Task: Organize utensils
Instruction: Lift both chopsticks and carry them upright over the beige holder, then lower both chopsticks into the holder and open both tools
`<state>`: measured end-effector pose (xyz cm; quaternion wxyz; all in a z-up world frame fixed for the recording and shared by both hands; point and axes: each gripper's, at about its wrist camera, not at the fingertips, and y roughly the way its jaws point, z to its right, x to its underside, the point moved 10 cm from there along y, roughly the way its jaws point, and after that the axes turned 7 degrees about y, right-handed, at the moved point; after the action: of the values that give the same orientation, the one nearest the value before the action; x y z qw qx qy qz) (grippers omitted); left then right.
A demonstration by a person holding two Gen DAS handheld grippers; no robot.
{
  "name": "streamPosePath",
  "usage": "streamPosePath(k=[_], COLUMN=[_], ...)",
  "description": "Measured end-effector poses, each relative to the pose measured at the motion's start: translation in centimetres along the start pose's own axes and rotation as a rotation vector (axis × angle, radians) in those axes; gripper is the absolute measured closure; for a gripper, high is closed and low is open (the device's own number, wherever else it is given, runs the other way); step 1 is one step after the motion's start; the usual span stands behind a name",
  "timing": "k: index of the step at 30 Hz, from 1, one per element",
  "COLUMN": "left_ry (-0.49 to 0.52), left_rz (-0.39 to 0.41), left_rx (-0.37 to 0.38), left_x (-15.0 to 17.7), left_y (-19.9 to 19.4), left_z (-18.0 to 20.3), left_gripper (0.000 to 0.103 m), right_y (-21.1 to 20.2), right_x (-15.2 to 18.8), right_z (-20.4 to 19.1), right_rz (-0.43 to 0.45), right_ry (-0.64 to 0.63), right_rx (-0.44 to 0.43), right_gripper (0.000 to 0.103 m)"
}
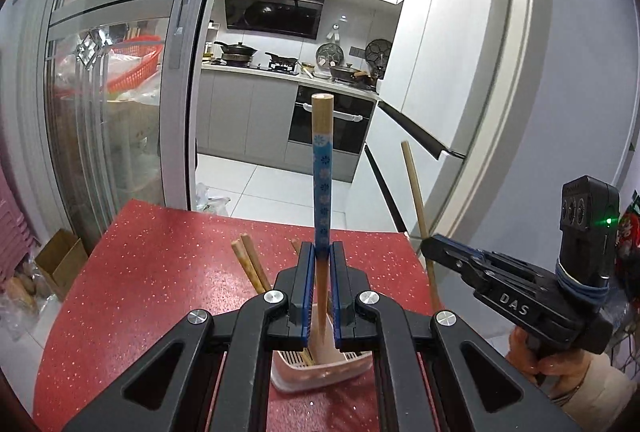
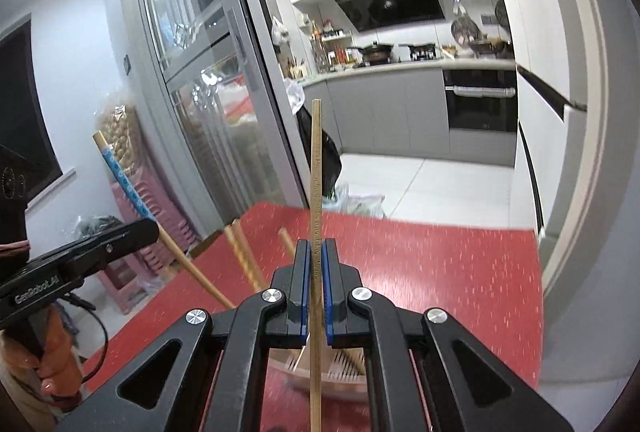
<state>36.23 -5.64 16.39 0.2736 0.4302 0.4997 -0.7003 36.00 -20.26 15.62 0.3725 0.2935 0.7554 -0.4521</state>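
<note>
Black linkage arms are filling the bottom of both wrist views. Left gripper (image 1: 322, 252) is clenching a wooden chopstick with a blue flower-patterned band (image 1: 322, 168), holding it upright, lower end reaching down into a pale pink plastic utensil holder (image 1: 320, 376) that is standing on the red speckled tabletop (image 1: 160, 264). Right gripper (image 2: 316, 252) is clamping a plain thin bamboo chopstick (image 2: 316, 184), also near vertical, its lower end passing in front of the holder (image 2: 340, 380).

Left view alone is showing the right gripper (image 1: 426, 244) from the side, pinching the plain chopstick (image 1: 416, 192) to the right of the holder, and the holder's slotted inside clearly. Right view alone is showing the left gripper (image 2: 154, 228) side-on, with the blue-banded chopstick (image 2: 124, 180) tilting up-left; here the holder is blurring.

Several more brown chopsticks (image 1: 250, 264) are leaning out of the holder, visible in both views (image 2: 244, 260). Beyond the table, a kitchen with grey cabinets (image 1: 248, 112) is showing.
</note>
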Motion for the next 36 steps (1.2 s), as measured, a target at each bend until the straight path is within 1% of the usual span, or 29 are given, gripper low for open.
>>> streamPosePath(k=[6, 11, 15, 22, 28, 32, 36], left_ry=[0.002, -0.014, -0.023, -0.024, -0.030, -0.018, -0.004], left_rz=[-0.046, -0.097, -0.132, -0.170, -0.203, -0.220, -0.239], left_rx=[-0.009, -0.014, -0.011, -0.004, 0.000, -0.017, -0.031], left_x=[0.4, 1.8, 3.0, 4.7, 6.1, 6.8, 7.5], left_y=[2.7, 5.0, 6.5, 7.8, 8.4, 8.6, 8.7], left_z=[-0.8, -1.5, -1.8, -1.8, -1.6, -1.5, -1.5], left_gripper=[0.070, 0.070, 0.070, 0.070, 0.070, 0.070, 0.070], right_y=[3.6, 6.0, 7.6, 8.3, 8.2, 8.2, 8.4], right_x=[-1.1, -0.4, 0.8, 2.4, 3.6, 4.8, 5.7], right_z=[-0.2, -0.6, -0.5, 1.2, 1.4, 1.3, 1.3], right_rz=[0.054, 0.083, 0.087, 0.079, 0.063, 0.045, 0.021], right_ry=[-0.062, -0.142, -0.200, -0.216, -0.259, -0.297, -0.295], right_rx=[0.014, 0.038, 0.060, 0.090, 0.097, 0.099, 0.095], right_gripper=[0.097, 0.097, 0.097, 0.097, 0.097, 0.097, 0.097])
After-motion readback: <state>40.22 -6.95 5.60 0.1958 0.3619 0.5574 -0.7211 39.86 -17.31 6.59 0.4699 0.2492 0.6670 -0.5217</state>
